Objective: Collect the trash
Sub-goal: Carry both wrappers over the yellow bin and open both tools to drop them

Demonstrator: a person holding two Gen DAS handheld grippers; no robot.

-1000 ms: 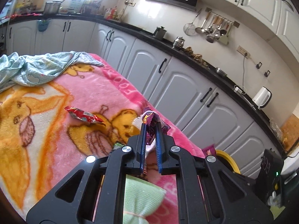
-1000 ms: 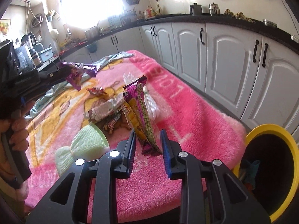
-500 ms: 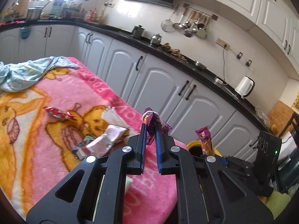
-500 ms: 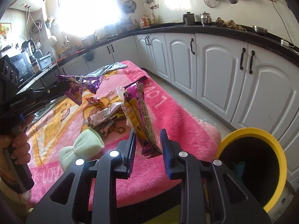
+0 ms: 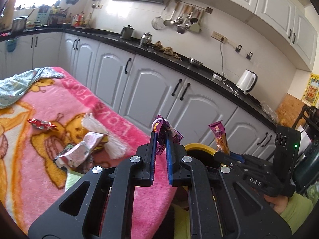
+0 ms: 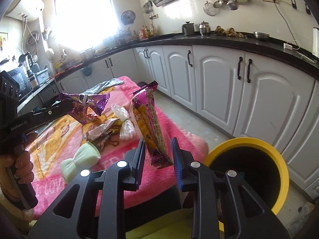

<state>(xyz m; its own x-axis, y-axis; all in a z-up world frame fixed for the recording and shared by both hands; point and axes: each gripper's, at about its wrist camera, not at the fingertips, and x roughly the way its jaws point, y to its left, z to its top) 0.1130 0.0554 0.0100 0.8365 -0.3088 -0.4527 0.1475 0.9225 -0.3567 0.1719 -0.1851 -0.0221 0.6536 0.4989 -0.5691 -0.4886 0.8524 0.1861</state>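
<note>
My left gripper [image 5: 160, 134] is shut on a crumpled purple wrapper [image 5: 162, 126], held in the air past the edge of the pink blanket [image 5: 123, 123]. My right gripper [image 6: 158, 141] is shut on the lower end of a long magenta and yellow snack packet [image 6: 150, 119], which stands upright. A black bin with a yellow rim [image 6: 249, 145] stands on the floor just right of the right gripper. In the left wrist view the bin rim [image 5: 199, 146] shows just behind my left fingertips, with the right gripper [image 5: 223, 155] and its packet [image 5: 219, 137] over it.
On the blanket lie a red wrapper [image 5: 41, 124], a crumpled pink and white wrapper [image 5: 83, 149], a white tasselled bundle [image 6: 124, 123] and a pale green bow [image 6: 79, 159]. White cabinets [image 6: 219, 91] under a black counter run along the far side. A hand [image 6: 22, 165] holds the left gripper.
Both grippers have moved off the blanket toward the bin, each still holding its wrapper. The bin's opening now shows larger and closer in both views.
</note>
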